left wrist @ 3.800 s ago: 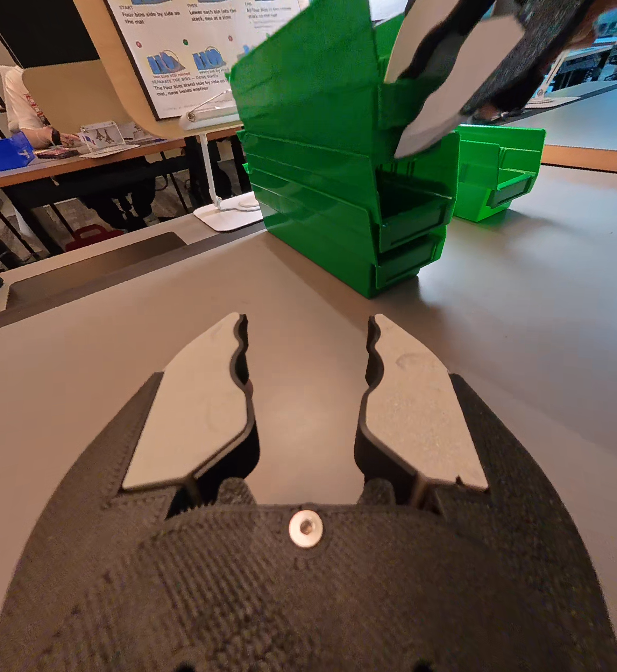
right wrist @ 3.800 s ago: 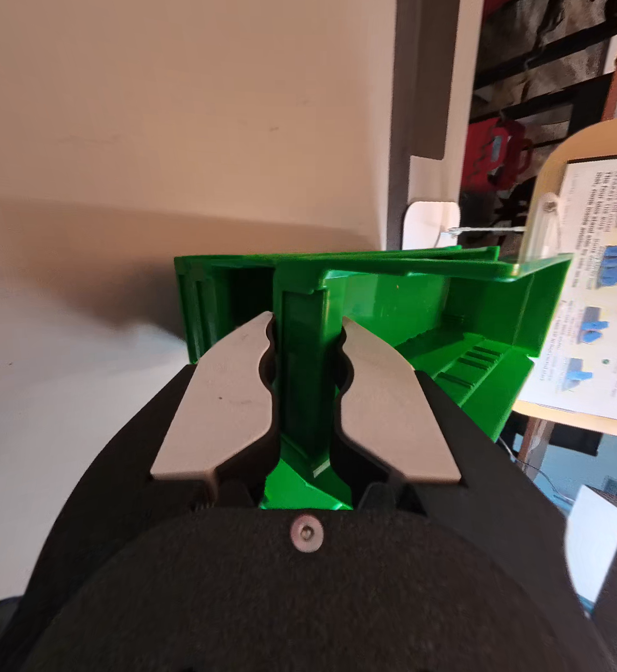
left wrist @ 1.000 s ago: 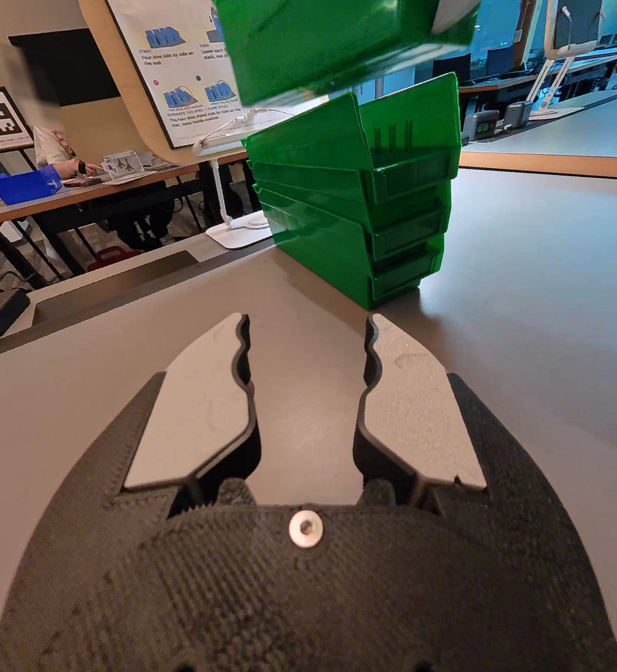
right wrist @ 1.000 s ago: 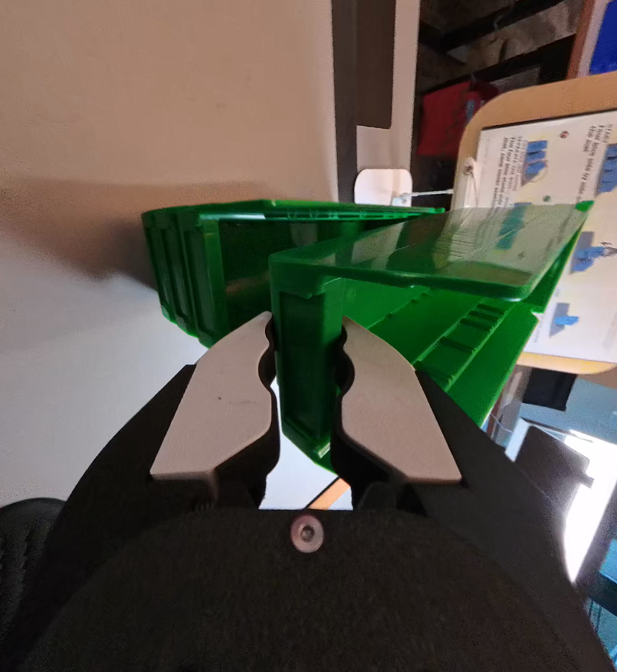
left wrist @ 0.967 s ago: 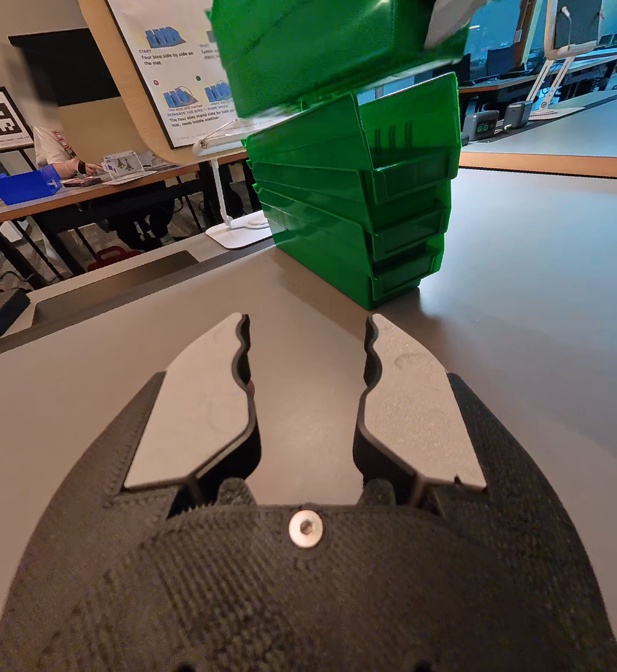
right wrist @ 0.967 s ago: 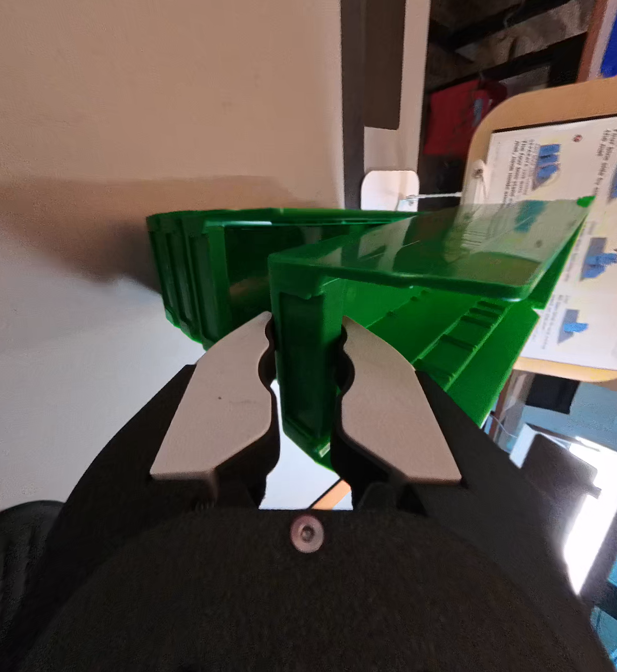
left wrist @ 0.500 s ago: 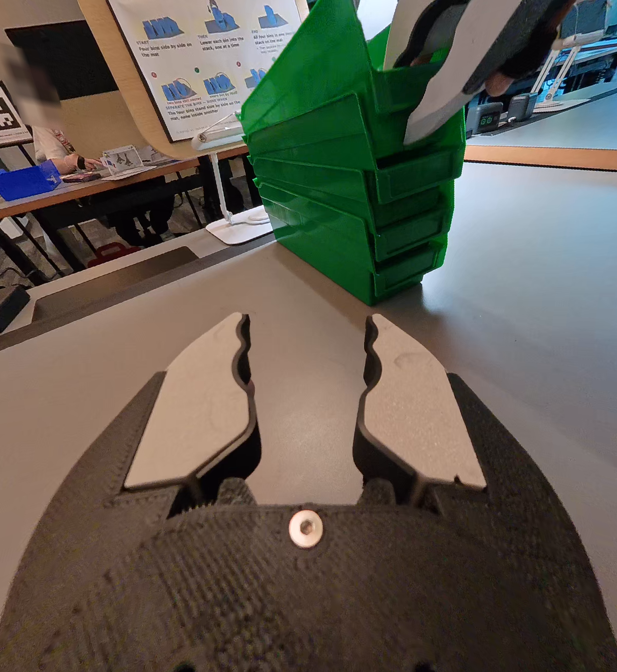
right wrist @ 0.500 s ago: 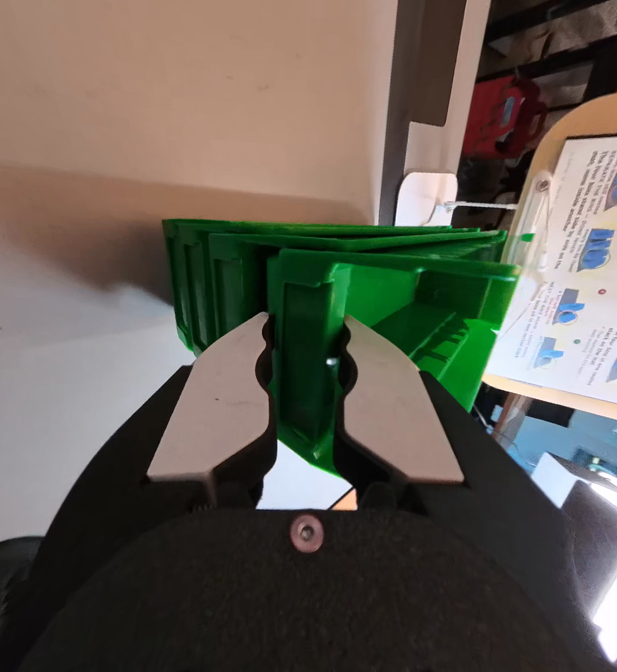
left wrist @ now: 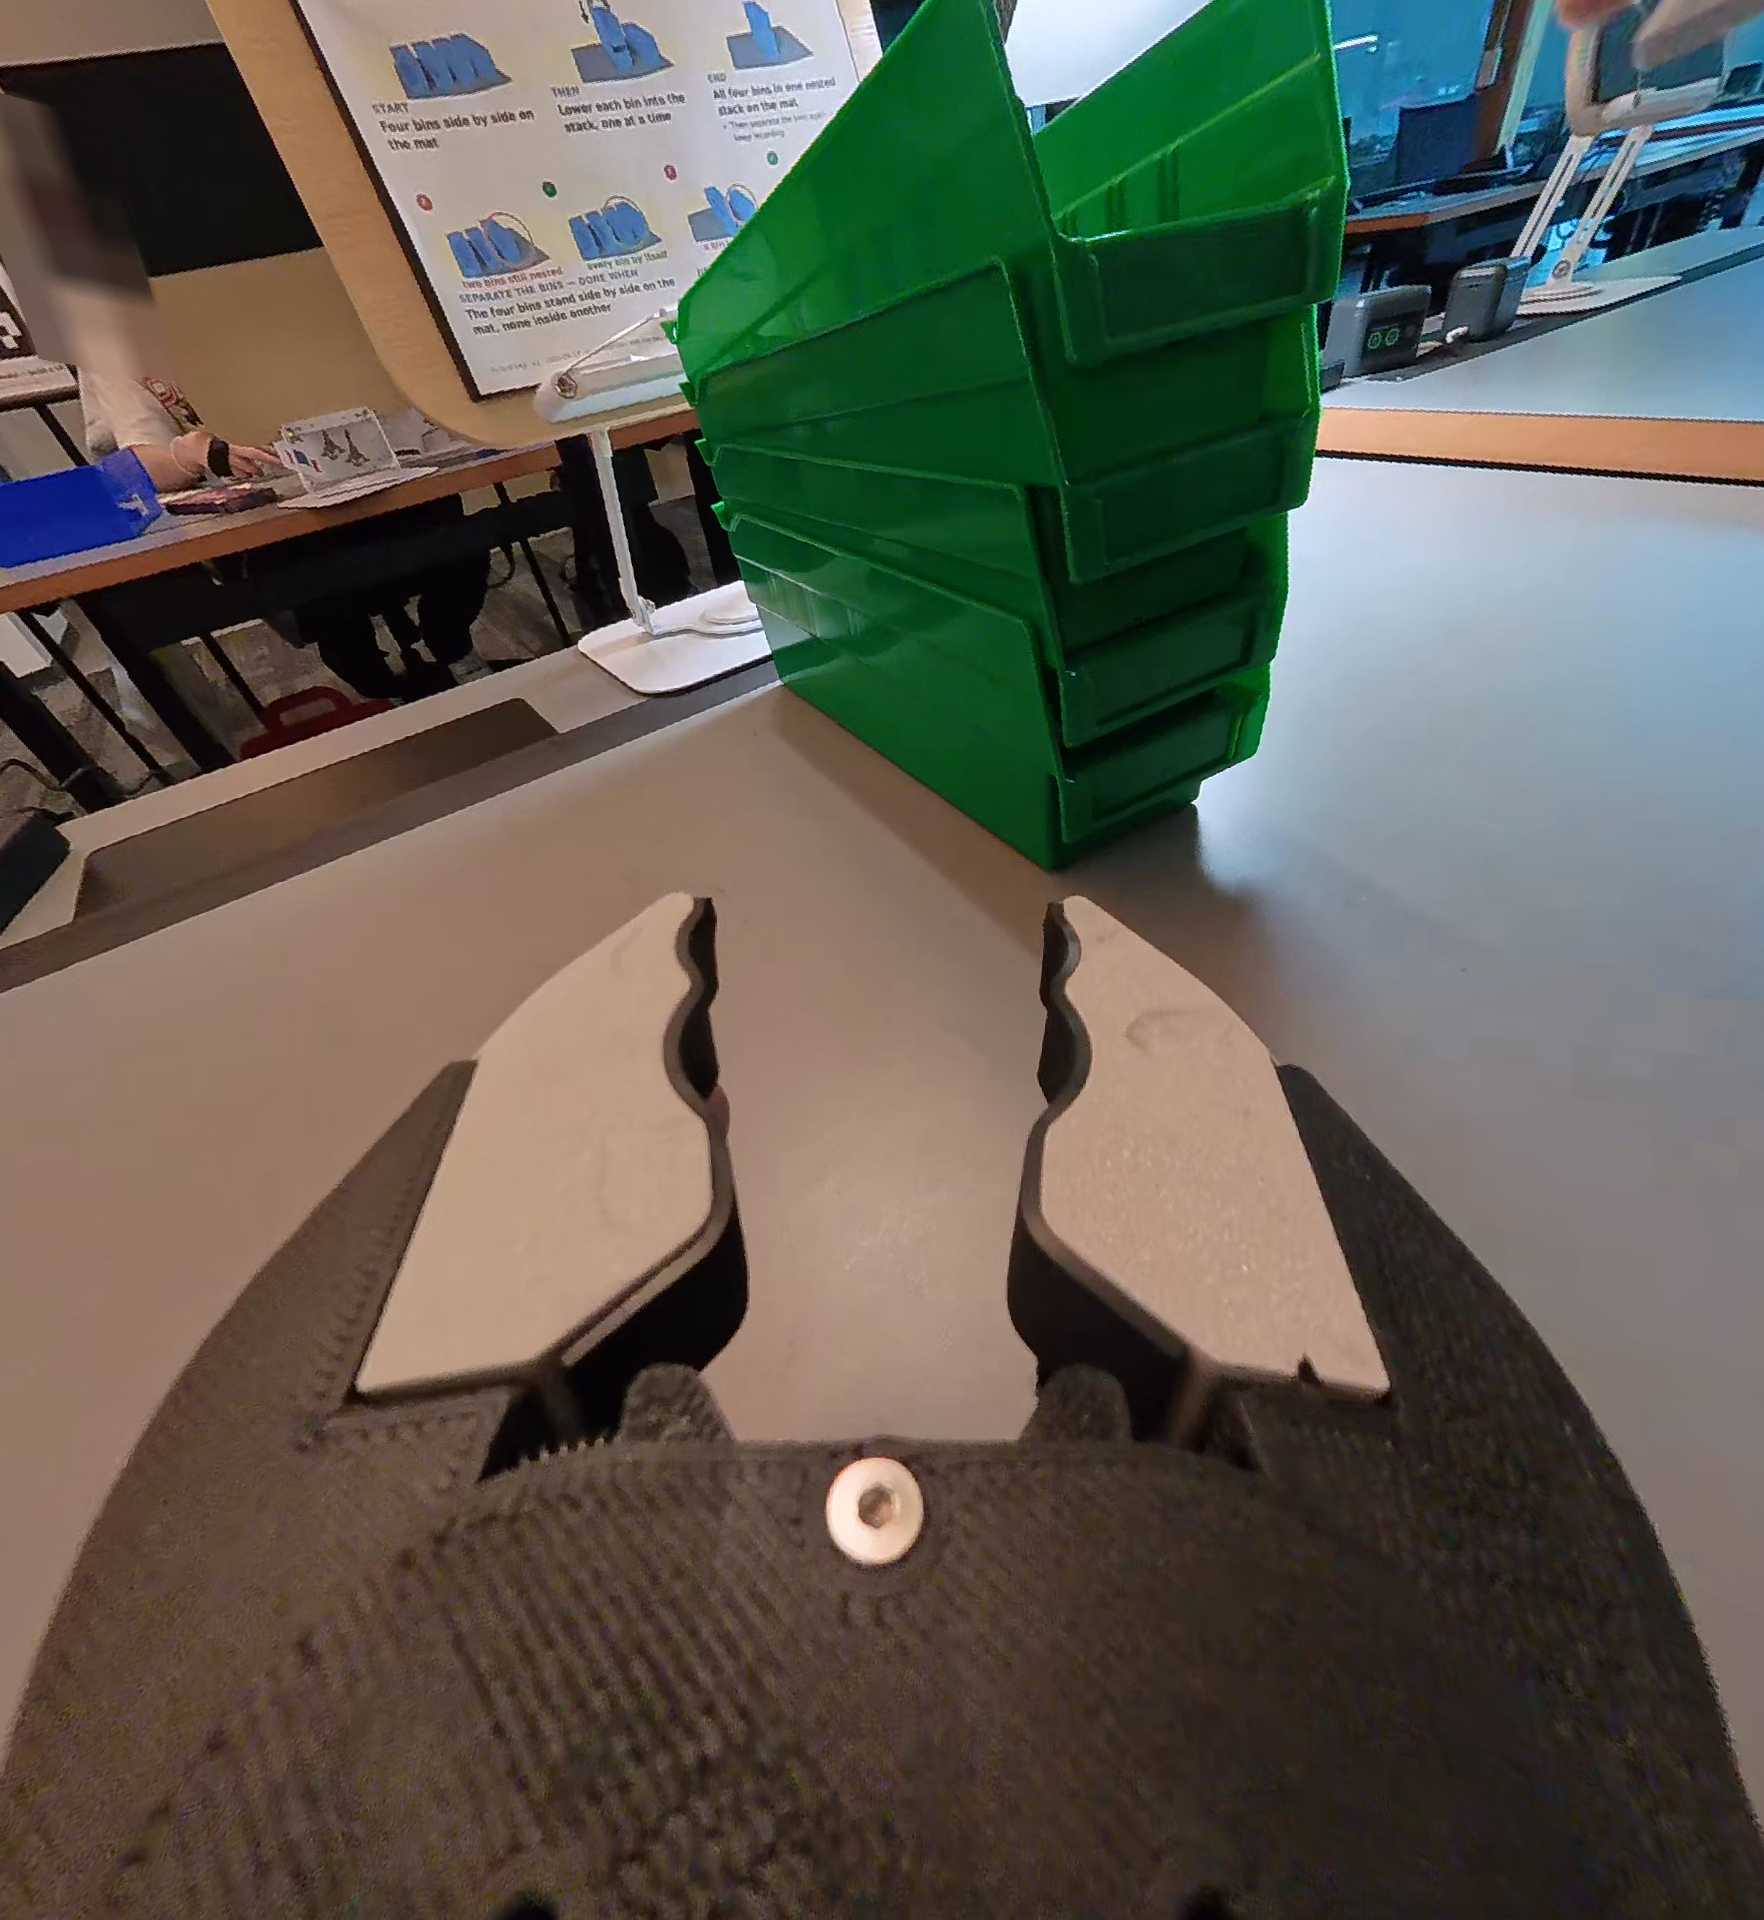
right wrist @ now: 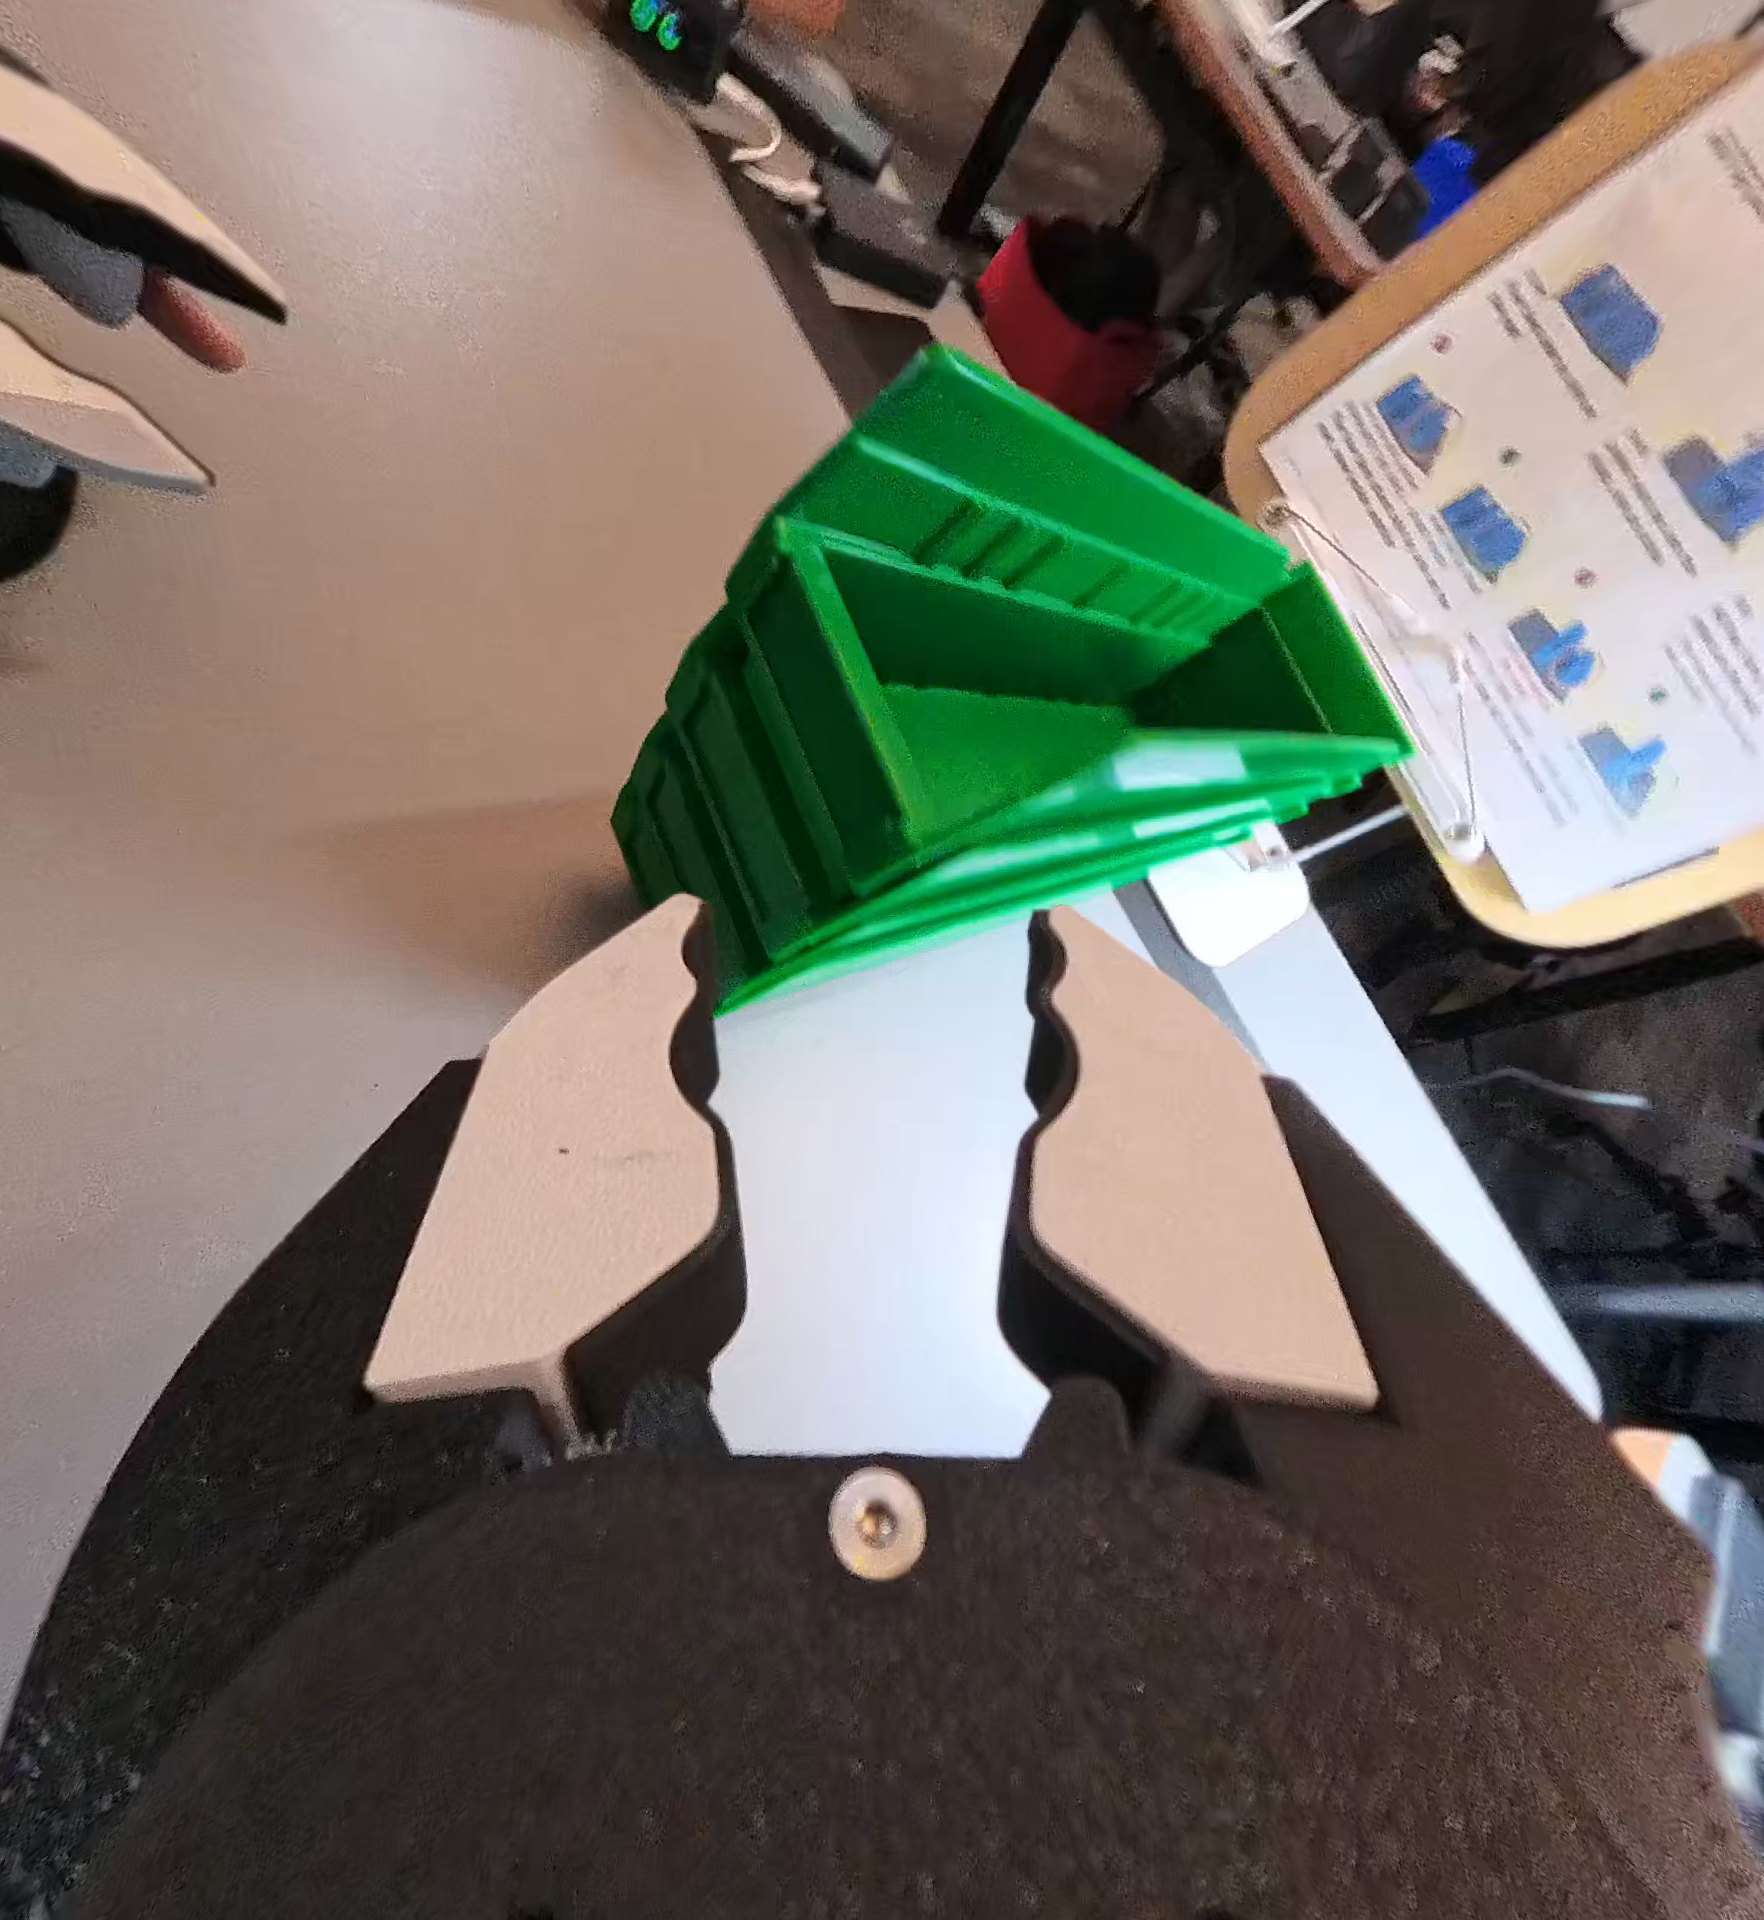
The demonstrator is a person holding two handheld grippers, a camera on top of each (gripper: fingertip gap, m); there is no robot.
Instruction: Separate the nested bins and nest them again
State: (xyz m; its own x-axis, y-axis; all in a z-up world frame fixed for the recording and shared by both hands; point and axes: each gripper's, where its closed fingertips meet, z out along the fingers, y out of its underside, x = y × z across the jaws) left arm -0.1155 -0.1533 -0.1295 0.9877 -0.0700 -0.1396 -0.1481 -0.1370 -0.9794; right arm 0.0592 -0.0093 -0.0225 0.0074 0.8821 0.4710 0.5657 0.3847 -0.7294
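Several green bins stand nested in one stack [left wrist: 1003,499] on the grey table [left wrist: 1532,831], straight ahead in the left wrist view. The top bin [left wrist: 1148,187] sits tilted in the stack, its back end raised. My left gripper [left wrist: 878,914] is open and empty, low over the table, well short of the stack. My right gripper [right wrist: 865,925] is open and empty, above the stack [right wrist: 961,707] and looking down into it. The left gripper's fingers [right wrist: 57,447] show at the left edge of the right wrist view.
An instruction board [left wrist: 566,187] on a white stand [left wrist: 670,644] rises just behind the stack; it also shows in the right wrist view [right wrist: 1584,499]. Behind are desks, a blue bin [left wrist: 47,509], a seated person [left wrist: 161,416]. The table edge runs behind the stack.
My right gripper lowered the held green bin onto the stack, let go of it and drew back upward. My left gripper has stayed open and still.
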